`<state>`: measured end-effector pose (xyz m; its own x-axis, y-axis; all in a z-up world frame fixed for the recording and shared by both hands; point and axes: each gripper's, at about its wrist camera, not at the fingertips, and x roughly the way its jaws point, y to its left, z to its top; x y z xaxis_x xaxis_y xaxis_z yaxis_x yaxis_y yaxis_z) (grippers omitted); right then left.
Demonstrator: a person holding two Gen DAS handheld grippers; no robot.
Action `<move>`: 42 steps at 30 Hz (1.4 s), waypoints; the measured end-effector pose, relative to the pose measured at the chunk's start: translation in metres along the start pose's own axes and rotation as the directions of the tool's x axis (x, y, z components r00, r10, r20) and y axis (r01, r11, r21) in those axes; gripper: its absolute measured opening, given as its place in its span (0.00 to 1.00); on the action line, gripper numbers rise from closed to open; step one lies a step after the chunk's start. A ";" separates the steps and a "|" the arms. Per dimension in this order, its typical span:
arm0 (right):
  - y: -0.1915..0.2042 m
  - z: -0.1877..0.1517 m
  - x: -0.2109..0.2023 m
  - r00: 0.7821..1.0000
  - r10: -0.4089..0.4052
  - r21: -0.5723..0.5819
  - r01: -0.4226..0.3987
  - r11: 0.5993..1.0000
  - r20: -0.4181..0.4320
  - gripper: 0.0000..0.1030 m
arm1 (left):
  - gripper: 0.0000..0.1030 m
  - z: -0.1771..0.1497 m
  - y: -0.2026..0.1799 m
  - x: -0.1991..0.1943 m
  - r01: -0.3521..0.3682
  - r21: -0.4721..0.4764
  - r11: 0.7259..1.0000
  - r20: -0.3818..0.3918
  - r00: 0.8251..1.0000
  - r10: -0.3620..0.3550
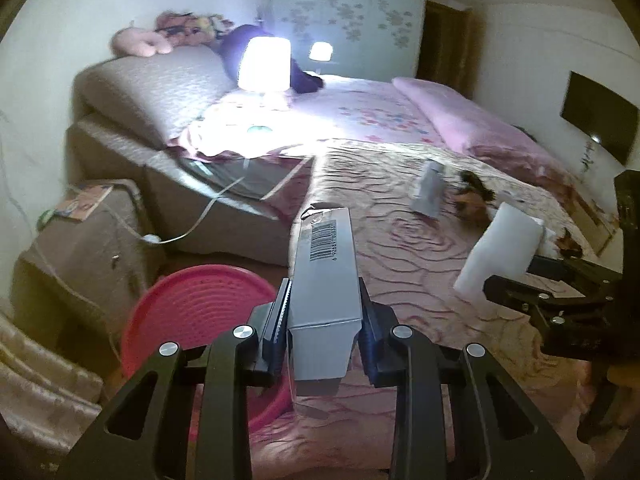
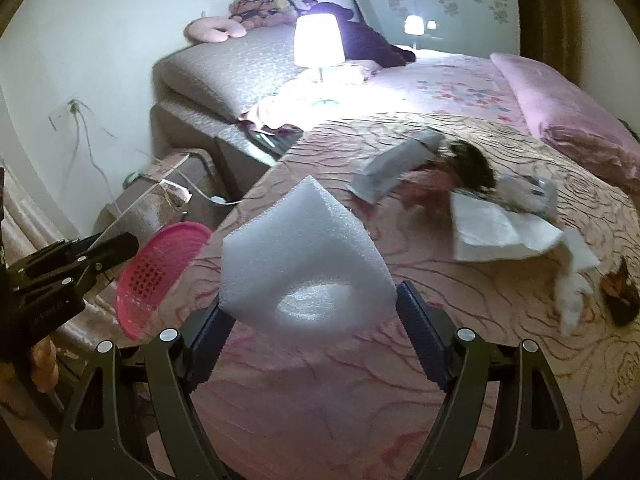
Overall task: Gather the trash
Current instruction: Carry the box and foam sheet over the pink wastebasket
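Left wrist view: the left gripper (image 1: pixel 324 312) has its fingers (image 1: pixel 280 316) clamped on a long grey carton (image 1: pixel 326 268) with a barcode on its upper face. The carton points forward, above the edge of the bed (image 1: pixel 400 248) with its rose-patterned pink cover. Below and to the left, a pink perforated basket (image 1: pixel 192 312) sits on the floor beside the bed. At the right edge the right gripper (image 1: pixel 520 280) comes into view with a white foam block (image 1: pixel 500 256) between its fingers. Farther up the bed lie a small grey packet (image 1: pixel 429 190) and a dark scrap next to it. A lit lamp (image 1: pixel 264 64) stands on the bed near the headboard.

Right wrist view: the right gripper (image 2: pixel 316 312) holds the white foam block (image 2: pixel 304 256), its fingers (image 2: pixel 420 336) spread wide and pressing the block's two sides. The left gripper (image 2: pixel 116 244) enters at the left, just beside the pink basket (image 2: pixel 160 272). On the bed (image 2: pixel 320 380), more trash lies ahead: a crumpled grey packet (image 2: pixel 394 170), white paper sheets (image 2: pixel 504 232) and a dark scrap (image 2: pixel 622 292) near the right edge.
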<state>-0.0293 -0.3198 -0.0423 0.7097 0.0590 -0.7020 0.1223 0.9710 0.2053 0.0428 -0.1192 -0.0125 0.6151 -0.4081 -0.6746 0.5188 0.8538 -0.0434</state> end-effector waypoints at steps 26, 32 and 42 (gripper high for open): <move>0.111 0.036 0.066 0.990 0.112 -0.148 -0.124 0.981 -0.083 0.75 | 0.28 -0.027 0.103 0.004 -0.168 -0.187 0.968 -0.046 0.986 0.162; 0.133 0.046 0.080 0.983 0.151 -0.165 -0.167 0.972 -0.104 0.75 | 0.28 -0.031 0.115 0.010 -0.174 -0.208 0.962 -0.071 0.984 0.163; 0.153 0.044 0.105 0.971 0.168 -0.166 -0.196 0.966 -0.168 0.76 | 0.28 -0.040 0.124 0.024 -0.183 -0.231 0.956 -0.119 0.980 0.159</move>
<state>0.0947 -0.1753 -0.0545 0.5934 0.2598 -0.7618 -0.1361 0.9652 0.2231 0.0984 -0.0102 -0.0640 0.6150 -0.2258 -0.7555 0.2460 0.9653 -0.0882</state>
